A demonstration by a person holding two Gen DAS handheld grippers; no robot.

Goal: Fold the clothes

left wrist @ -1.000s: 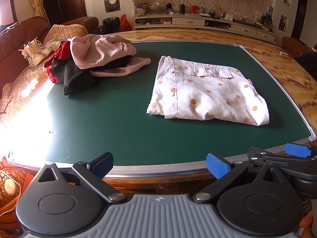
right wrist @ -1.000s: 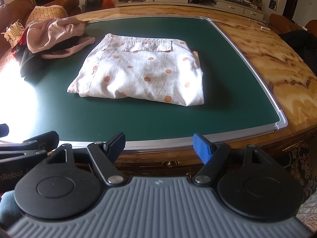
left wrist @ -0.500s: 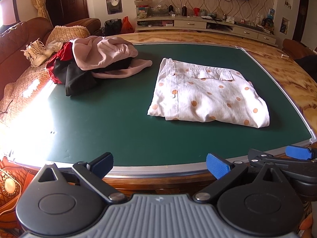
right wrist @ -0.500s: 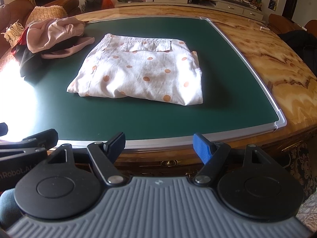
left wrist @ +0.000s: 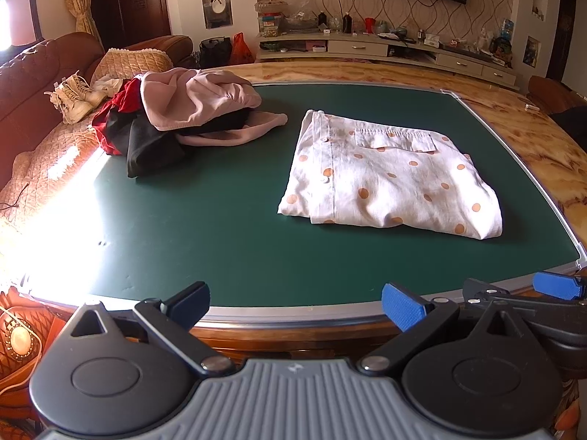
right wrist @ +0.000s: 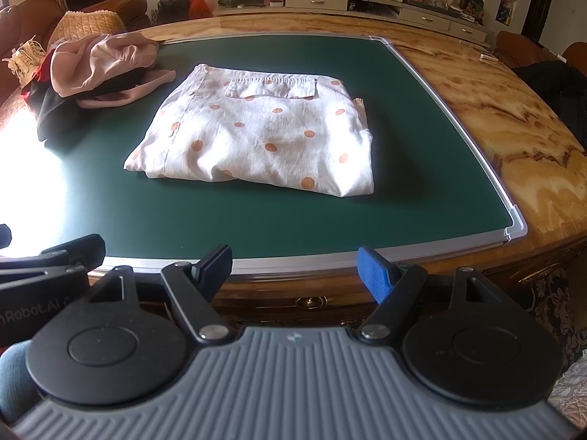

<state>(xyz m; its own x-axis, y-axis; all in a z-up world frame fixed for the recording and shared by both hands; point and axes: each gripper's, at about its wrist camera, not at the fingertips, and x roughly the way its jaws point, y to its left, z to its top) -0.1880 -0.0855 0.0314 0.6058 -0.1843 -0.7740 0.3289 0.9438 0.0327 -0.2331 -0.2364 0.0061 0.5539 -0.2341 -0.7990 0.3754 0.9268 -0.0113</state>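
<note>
A white shirt with orange dots (left wrist: pixel 389 176) lies folded into a rectangle on the green mat (left wrist: pixel 220 227), pocket side up; it also shows in the right wrist view (right wrist: pixel 264 135). A heap of pink, black and red clothes (left wrist: pixel 183 113) lies at the mat's far left, also seen in the right wrist view (right wrist: pixel 95 69). My left gripper (left wrist: pixel 295 302) is open and empty, held back at the table's near edge. My right gripper (right wrist: pixel 295 266) is open and empty at the near edge, right of the left one.
The mat has a metal frame (right wrist: pixel 513 220) on a marble-topped table (right wrist: pixel 513 117). A brown sofa with a cushion and white shoes (left wrist: pixel 73 95) stands at the left. A TV cabinet with bottles (left wrist: pixel 367 44) stands behind. Strong sun glare covers the mat's left edge.
Both grippers have stayed open and empty. The left view has tilted up and pulled back slightly; the shirt and the heap have not moved.
</note>
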